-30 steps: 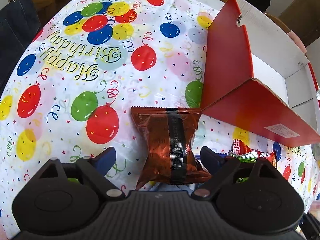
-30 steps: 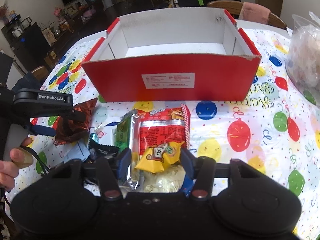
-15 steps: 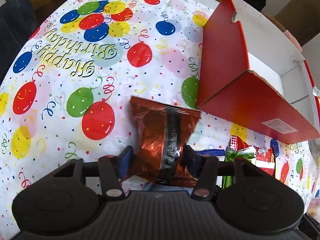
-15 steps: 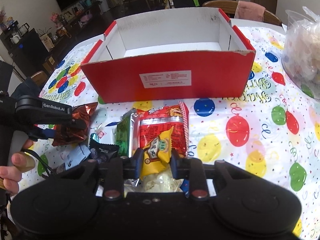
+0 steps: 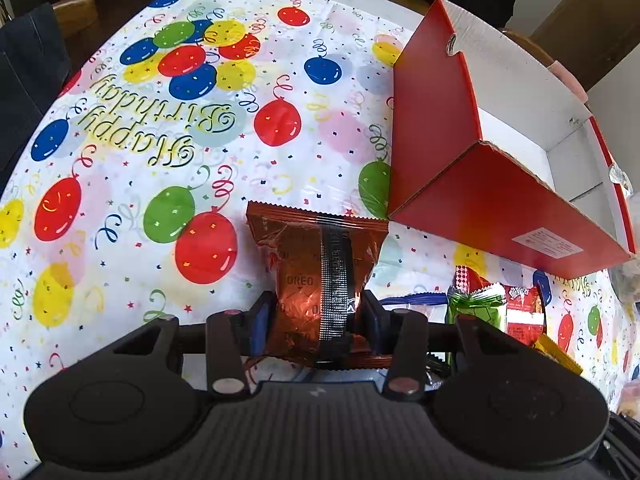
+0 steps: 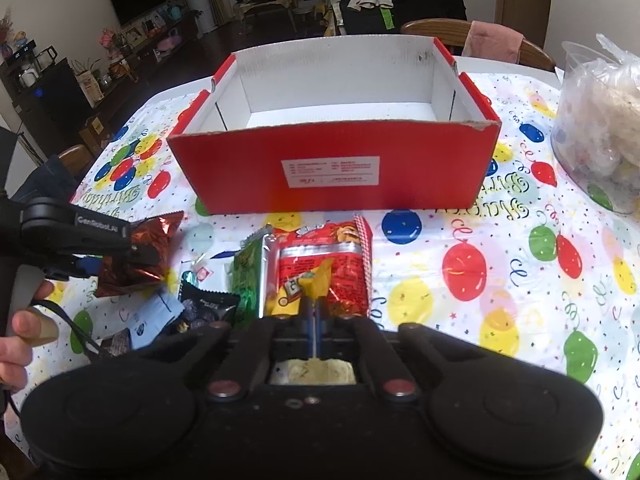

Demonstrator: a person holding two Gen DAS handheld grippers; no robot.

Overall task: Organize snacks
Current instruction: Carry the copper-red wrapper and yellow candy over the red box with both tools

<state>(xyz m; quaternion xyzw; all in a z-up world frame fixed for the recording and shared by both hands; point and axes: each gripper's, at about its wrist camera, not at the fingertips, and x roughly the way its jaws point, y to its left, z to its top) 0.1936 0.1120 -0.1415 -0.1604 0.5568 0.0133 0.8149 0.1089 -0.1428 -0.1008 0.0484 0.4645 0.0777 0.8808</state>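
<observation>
Nearest the right camera, the right gripper (image 6: 314,316) has its fingers pressed together on a thin yellow packet (image 6: 308,286), pinching its near edge. The packet lies over a red snack bag (image 6: 332,264), with a green packet (image 6: 250,276) touching that bag's left side and a black packet (image 6: 208,306) further left. To lift cleanly, I judge the yellow packet should rise straight up first, so it does not drag the red bag along.

On the left, the left gripper (image 5: 318,316) is clamped on the lower part of a copper-red Oreo pack (image 5: 316,268), its pads squeezing both sides; the right view shows the pack held off the balloon tablecloth (image 5: 132,168). The foil is puffy, so a firm but not crushing hold seems wise.

Farther on stands the red cardboard box (image 6: 332,172), open-topped and white inside, with nothing visible in it. Both packs must clear its near wall before release, best one after the other. At the far right sits a clear bag (image 6: 600,120) of pale food.
</observation>
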